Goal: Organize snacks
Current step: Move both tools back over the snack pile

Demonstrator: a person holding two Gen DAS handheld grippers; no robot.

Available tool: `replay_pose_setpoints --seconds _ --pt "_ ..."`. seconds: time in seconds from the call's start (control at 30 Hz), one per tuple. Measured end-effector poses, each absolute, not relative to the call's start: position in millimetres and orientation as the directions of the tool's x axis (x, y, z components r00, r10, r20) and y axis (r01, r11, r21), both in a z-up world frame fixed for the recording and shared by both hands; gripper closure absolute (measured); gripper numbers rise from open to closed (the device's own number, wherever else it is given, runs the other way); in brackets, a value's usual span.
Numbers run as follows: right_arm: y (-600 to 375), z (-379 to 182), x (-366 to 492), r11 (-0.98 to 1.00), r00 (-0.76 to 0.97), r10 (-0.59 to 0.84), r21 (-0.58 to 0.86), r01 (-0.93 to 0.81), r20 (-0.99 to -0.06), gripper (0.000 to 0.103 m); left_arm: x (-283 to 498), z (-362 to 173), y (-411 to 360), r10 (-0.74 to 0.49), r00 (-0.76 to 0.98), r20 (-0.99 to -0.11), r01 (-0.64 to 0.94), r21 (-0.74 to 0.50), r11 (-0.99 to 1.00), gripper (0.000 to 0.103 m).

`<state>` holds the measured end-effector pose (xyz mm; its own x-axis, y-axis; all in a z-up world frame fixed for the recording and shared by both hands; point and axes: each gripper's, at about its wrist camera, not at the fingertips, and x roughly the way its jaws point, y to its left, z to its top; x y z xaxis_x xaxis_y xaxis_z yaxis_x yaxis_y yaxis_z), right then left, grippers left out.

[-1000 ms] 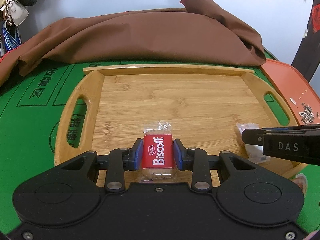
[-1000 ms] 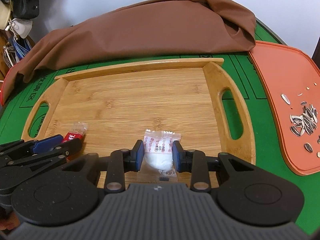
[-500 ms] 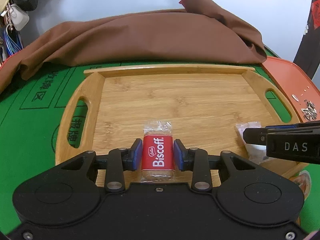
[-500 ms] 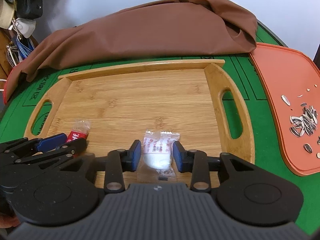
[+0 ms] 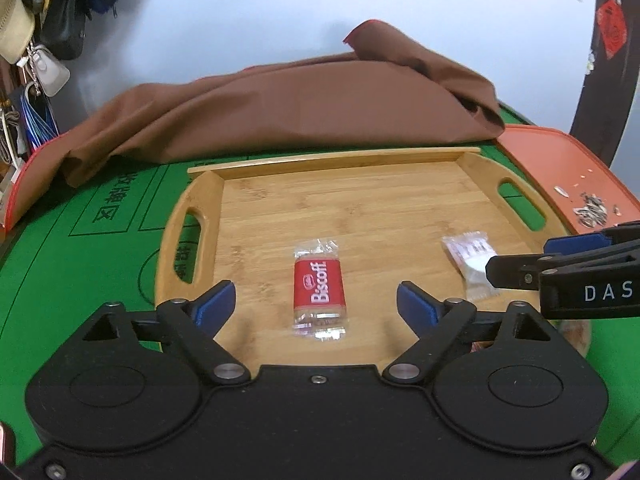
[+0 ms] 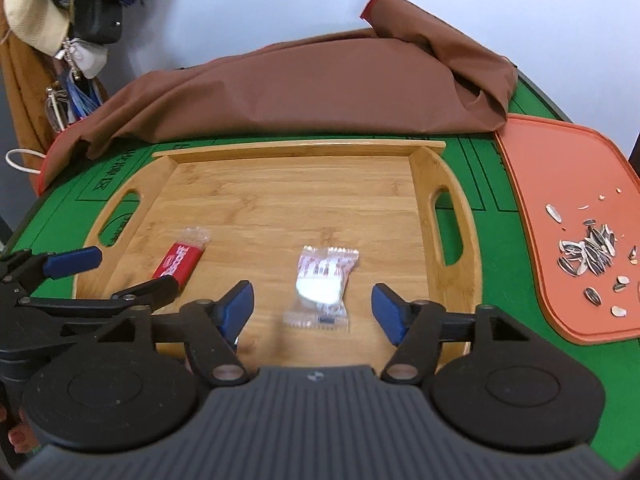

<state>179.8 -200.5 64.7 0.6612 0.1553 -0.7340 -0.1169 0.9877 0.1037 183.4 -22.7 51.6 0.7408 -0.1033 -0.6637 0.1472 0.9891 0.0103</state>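
A red Biscoff biscuit pack (image 5: 319, 290) lies flat on the bamboo tray (image 5: 360, 196), near its front edge. My left gripper (image 5: 316, 306) is open, its blue pads apart on either side of the pack and not touching it. A white wrapped candy (image 6: 322, 285) lies on the tray to the right of the biscuit. My right gripper (image 6: 313, 312) is open around the candy without touching it. The candy (image 5: 470, 258) also shows in the left wrist view, partly behind the right gripper's fingers. The Biscoff pack (image 6: 181, 261) shows in the right wrist view.
The tray (image 6: 280, 184) sits on a green game mat (image 5: 80, 248). A brown cloth (image 5: 300, 104) is heaped behind it. An orange mat (image 6: 568, 200) with sunflower seeds (image 6: 588, 252) lies to the right. Bags hang at the far left (image 5: 48, 20).
Both grippers have opened and let go: the Biscoff pack and the candy now lie free on the tray. Both grippers have risen and pulled back a little.
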Motion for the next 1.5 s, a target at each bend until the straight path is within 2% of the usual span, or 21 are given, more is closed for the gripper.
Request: replay_pose_setpoints --seconds 0.5,0.87,1.07,1.33,1.5 --pt "-201.6 62.6 108.2 0.981 0.725 0.188 0.085 -0.177 -0.662 0.003 106.0 52.4 -6.4 -0.154 0.786 -0.599 0.184 -0.011 0.983 0.002" --pt "-202.2 43.3 63.0 0.972 0.724 0.229 0.119 -0.201 -0.650 0.000 56.1 35.4 0.6 -0.161 0.820 -0.550 0.205 0.019 0.978 0.000" --pt "-204.0 34.4 50.0 0.971 0.725 0.239 0.143 -0.193 -0.646 0.000 38.3 25.1 1.3 -0.164 0.818 -0.551 0.215 0.027 0.976 0.000" --pt "-190.9 23.0 38.6 0.976 0.738 0.187 0.040 -0.212 -0.649 0.000 26.6 11.9 3.1 -0.194 0.796 -0.573 0.240 0.003 0.971 0.000" --pt "-191.1 19.3 38.0 0.976 0.735 0.190 0.042 -0.215 -0.651 0.000 24.3 6.4 1.7 -0.186 0.791 -0.582 0.241 0.017 0.970 0.000"
